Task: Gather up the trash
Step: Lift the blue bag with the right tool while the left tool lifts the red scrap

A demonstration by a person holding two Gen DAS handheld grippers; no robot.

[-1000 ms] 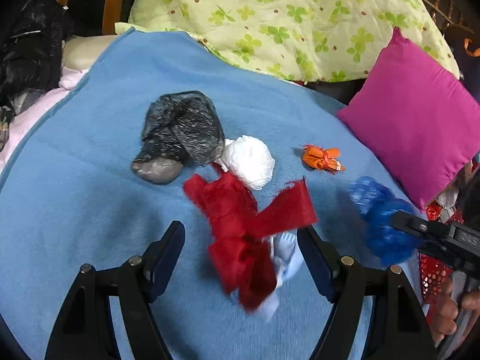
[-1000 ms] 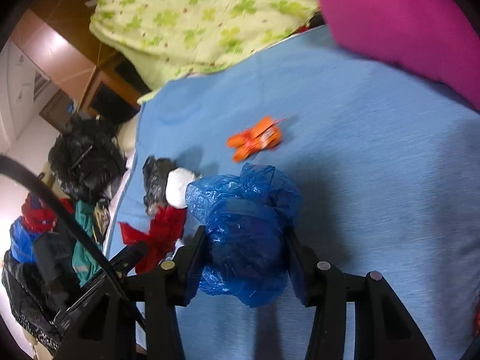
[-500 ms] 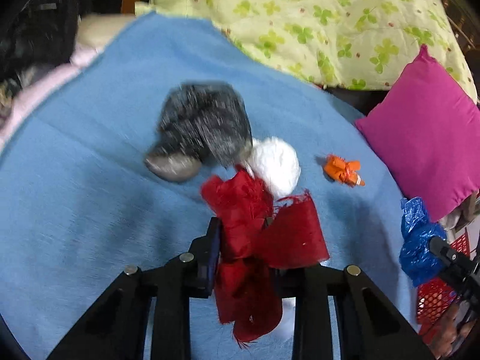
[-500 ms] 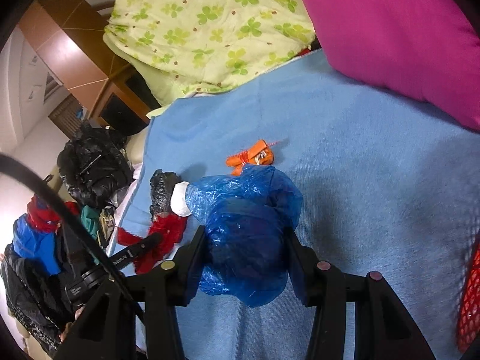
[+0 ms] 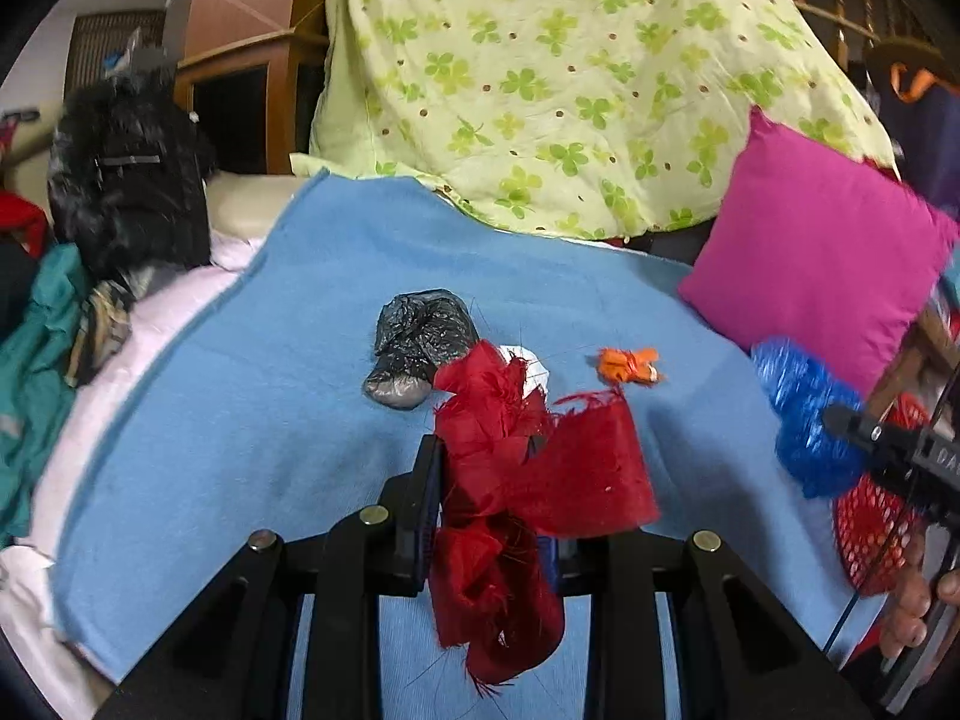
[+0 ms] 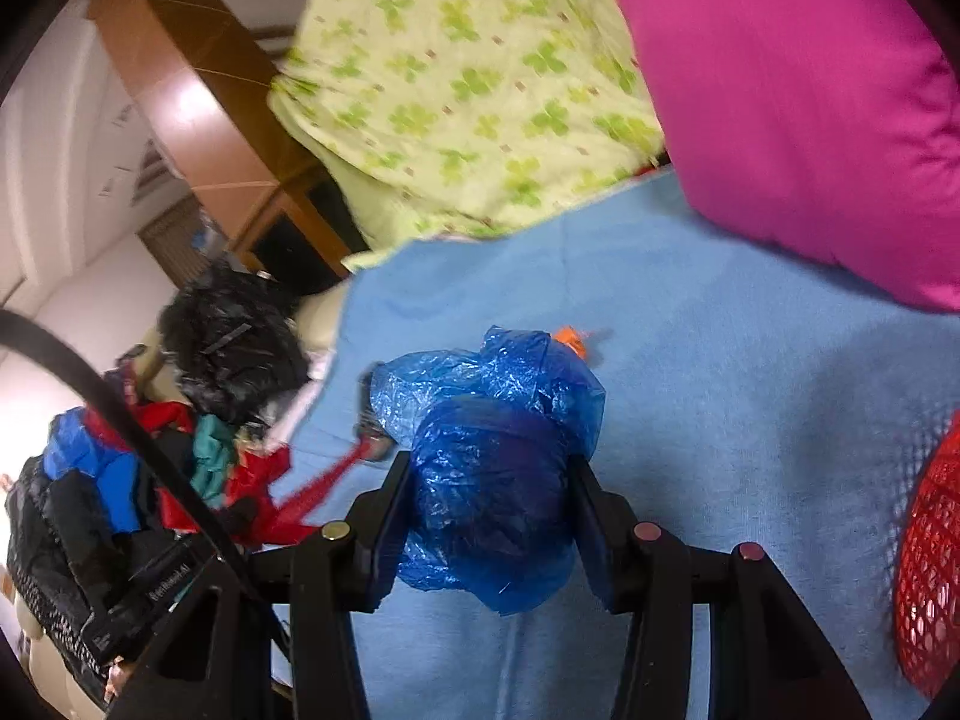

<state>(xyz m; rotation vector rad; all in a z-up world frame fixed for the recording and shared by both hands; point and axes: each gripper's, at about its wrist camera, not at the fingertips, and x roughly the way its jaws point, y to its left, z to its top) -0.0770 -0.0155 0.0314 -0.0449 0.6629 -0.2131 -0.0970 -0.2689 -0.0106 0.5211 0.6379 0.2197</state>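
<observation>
My left gripper (image 5: 489, 474) is shut on a frayed red cloth scrap (image 5: 516, 480) and holds it above the blue blanket (image 5: 240, 420). My right gripper (image 6: 489, 480) is shut on a crumpled blue plastic bag (image 6: 486, 456), which also shows in the left wrist view (image 5: 798, 408), close to a red mesh basket (image 6: 930, 552) at the right. On the blanket lie a black plastic bag wad (image 5: 420, 336), a white wad (image 5: 531, 369) partly hidden behind the red scrap, and a small orange wrapper (image 5: 630, 365).
A magenta pillow (image 5: 822, 252) lies at the blanket's right edge. A green clover-print quilt (image 5: 570, 72) is heaped behind. A black bag (image 5: 126, 174) and piled clothes (image 5: 36, 348) sit to the left of the blanket.
My left gripper closed on the red scrap and lifted it off the blanket. My right gripper carried the blue bag rightward, toward the red basket.
</observation>
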